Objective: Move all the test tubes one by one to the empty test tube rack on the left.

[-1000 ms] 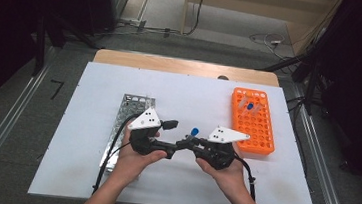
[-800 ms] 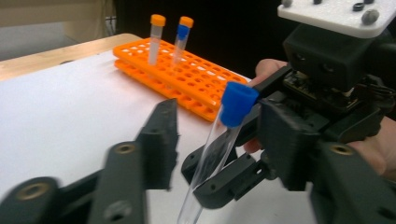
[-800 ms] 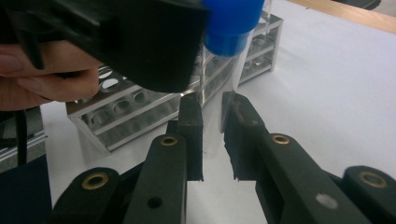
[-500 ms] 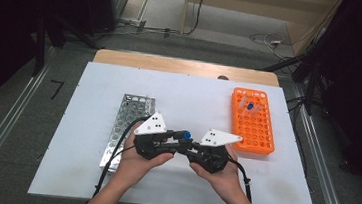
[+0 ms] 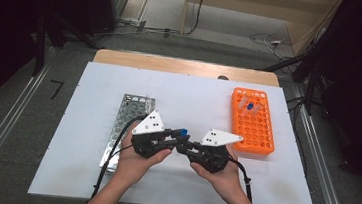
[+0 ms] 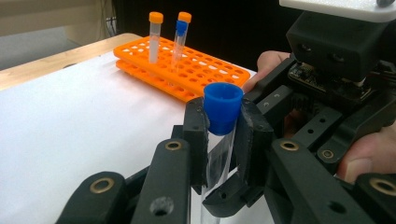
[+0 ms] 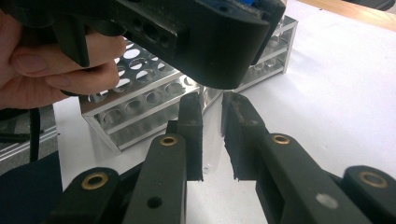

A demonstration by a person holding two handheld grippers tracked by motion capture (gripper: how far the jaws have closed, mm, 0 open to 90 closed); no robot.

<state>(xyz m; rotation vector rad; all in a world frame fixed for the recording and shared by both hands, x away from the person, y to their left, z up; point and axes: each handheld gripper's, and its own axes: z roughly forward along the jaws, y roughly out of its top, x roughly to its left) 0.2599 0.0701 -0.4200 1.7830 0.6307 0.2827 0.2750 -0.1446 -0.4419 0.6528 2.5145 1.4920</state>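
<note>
Across the white table (image 5: 86, 173), the orange rack (image 5: 258, 134) holds two tubes, the metal rack (image 5: 130, 109) none (transfer barely begun, I judge). Between them, left gripper (image 5: 178, 138) clamps the blue-capped tube (image 6: 222, 112); right gripper (image 7: 212, 135) pinches its lower end.

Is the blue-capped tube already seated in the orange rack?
No, the blue-capped tube is clamped between the left gripper jaws, well short of the orange rack.
</note>
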